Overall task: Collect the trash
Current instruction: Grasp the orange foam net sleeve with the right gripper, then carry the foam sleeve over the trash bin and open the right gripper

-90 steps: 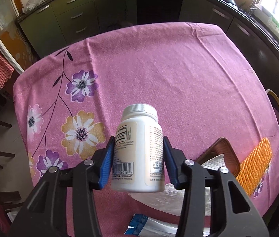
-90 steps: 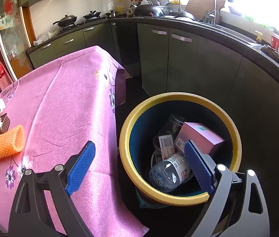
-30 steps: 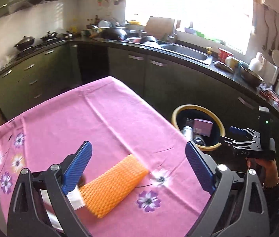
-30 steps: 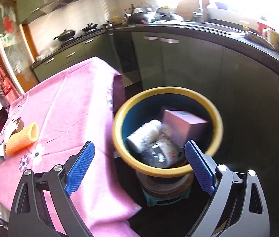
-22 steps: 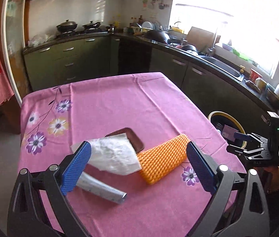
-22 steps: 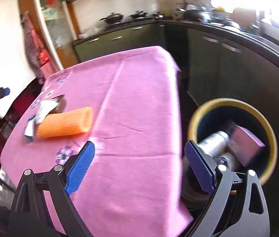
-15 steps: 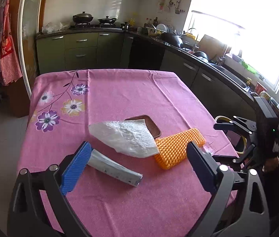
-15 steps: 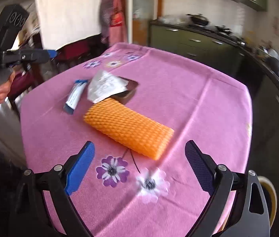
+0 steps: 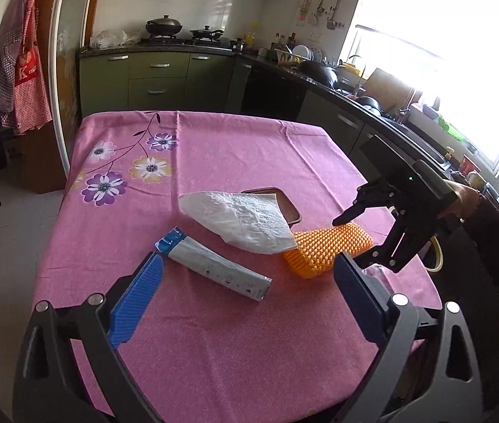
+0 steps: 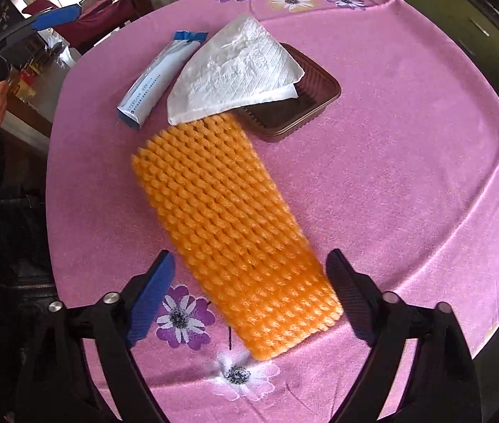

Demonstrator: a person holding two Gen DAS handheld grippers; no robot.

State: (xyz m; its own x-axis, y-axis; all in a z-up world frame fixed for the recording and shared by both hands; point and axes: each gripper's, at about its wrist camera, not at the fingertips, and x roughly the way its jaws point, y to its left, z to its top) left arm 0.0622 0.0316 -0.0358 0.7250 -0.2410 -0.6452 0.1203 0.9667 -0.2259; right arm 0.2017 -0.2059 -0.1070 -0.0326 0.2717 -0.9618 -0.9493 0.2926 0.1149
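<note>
While right tool (image 10: 249,282), closing, straddles knobbly orange foam sleeve (image 10: 228,225), left tool (image 9: 245,299) gapes empty

White "K" on red apron (image 9: 25,70).

- Brown tray (image 10: 314,104): your view of its near-left part is covered by the white napkin (image 10: 238,70).
- Orange foam net (image 10: 235,225): far end tucked under the napkin's edge.
- Yellow bin rim (image 9: 439,253): you see only a sliver at right, behind the right gripper (image 9: 358,239).
- Window (image 9: 461,53), upper right: blown out, nothing readable.
- Wrapper (image 9: 214,269): print too small to read.
</note>
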